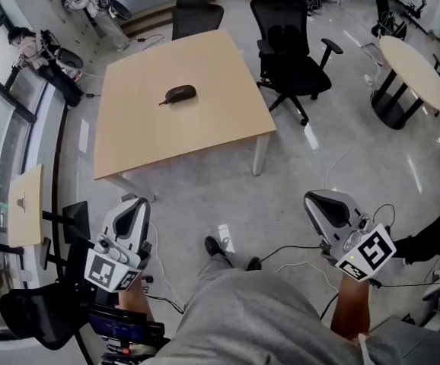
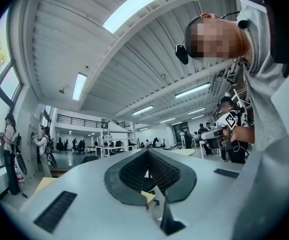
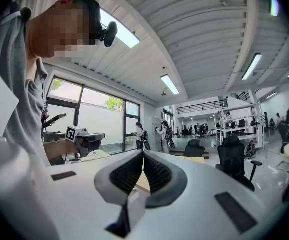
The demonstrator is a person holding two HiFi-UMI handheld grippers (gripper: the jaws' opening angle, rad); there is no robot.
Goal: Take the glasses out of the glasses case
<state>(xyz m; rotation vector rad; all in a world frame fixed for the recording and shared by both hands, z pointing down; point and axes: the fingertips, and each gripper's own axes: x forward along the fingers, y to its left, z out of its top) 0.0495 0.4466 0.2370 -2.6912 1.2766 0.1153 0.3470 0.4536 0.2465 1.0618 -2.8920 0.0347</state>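
Observation:
A dark, oval glasses case [image 1: 180, 93] lies closed on the square wooden table [image 1: 205, 135], towards its far left part. I stand well back from the table on the grey floor. My left gripper [image 1: 136, 202] is held low at the left, far from the case, its jaws shut together with nothing between them [image 2: 147, 151]. My right gripper [image 1: 315, 198] is held at the right, also far from the case, its jaws shut and empty [image 3: 143, 153]. No glasses are visible.
Two black office chairs [image 1: 292, 48] [image 1: 197, 10] stand behind the table. A round table [image 1: 414, 71] is at the far right. Cables [image 1: 281, 253] trail on the floor by my feet. A small wooden stand [image 1: 26, 204] and other people [image 1: 30, 48] are at the left.

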